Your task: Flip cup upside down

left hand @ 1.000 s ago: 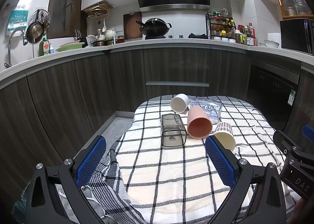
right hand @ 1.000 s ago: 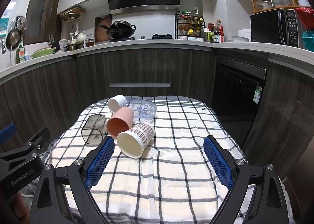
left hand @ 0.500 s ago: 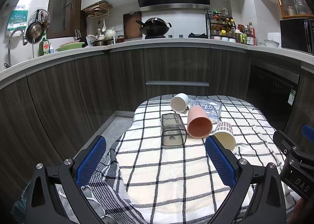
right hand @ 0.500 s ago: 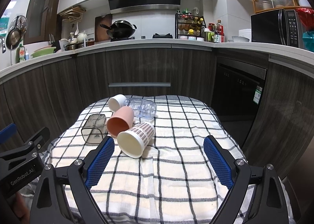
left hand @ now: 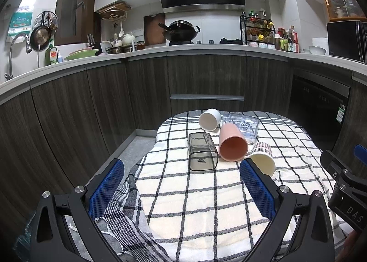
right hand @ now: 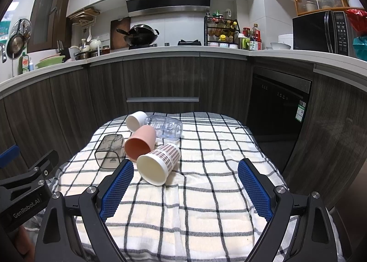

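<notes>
Nearest the lenses, both tongs spread wide and empty: left tongs (left hand: 181,179) low over the near left edge of the checked cloth (left hand: 206,204), right tongs (right hand: 185,179) over its near middle, neither touching anything. Just beyond the right tongs' left pad (right hand: 117,187), lying on its side, the plaid paper cup (right hand: 158,163), mouth turned toward the camera and slightly left, long axis running away and to the right (base farther off). From the left view, same plaid paper cup (left hand: 262,157) tucked just behind the right-hand pad (left hand: 257,189), well off centre. Judged nearer and better lined up for the right tongs; a grip across the wall seems the likely need, then a turn to bring the mouth down. Next back, touching side by side: smoky square tumbler (left hand: 201,151), pink cup (left hand: 231,143), both tipped over with mouths forward. Farther still, white cup (left hand: 209,119) and clear printed glass (left hand: 244,125), also on their sides. Beyond the worktop (right hand: 229,151), dark cabinet fronts (left hand: 206,83) and a cluttered kitchen counter
</notes>
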Tool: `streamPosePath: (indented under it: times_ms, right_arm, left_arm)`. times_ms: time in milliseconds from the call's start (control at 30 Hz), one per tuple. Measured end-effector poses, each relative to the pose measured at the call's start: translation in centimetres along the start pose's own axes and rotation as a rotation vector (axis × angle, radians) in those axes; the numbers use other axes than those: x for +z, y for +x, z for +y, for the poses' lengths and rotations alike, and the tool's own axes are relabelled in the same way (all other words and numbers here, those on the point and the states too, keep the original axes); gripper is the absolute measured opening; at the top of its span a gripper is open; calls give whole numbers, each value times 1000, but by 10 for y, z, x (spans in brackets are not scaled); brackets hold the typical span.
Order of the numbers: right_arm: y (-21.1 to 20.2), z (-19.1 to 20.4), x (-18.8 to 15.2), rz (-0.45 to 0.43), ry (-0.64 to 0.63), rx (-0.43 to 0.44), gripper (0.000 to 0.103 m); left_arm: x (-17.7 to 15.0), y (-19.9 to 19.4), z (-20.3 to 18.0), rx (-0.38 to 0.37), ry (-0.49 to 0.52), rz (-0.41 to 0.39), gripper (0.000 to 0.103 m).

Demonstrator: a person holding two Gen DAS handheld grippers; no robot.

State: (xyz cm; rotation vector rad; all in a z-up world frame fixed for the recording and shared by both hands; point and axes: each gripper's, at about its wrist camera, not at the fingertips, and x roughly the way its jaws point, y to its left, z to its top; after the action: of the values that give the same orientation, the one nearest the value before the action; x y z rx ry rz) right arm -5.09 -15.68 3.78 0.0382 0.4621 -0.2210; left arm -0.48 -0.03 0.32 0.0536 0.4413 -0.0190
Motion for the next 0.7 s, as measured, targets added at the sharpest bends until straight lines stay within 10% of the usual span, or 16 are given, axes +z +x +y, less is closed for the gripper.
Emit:
streamPosePath:
  times_ms: [700]
  right_arm:
    - [4,5,31,-31,-23,-16,92]
  left_arm:
    - [29,20,1,10,-30,53,103]
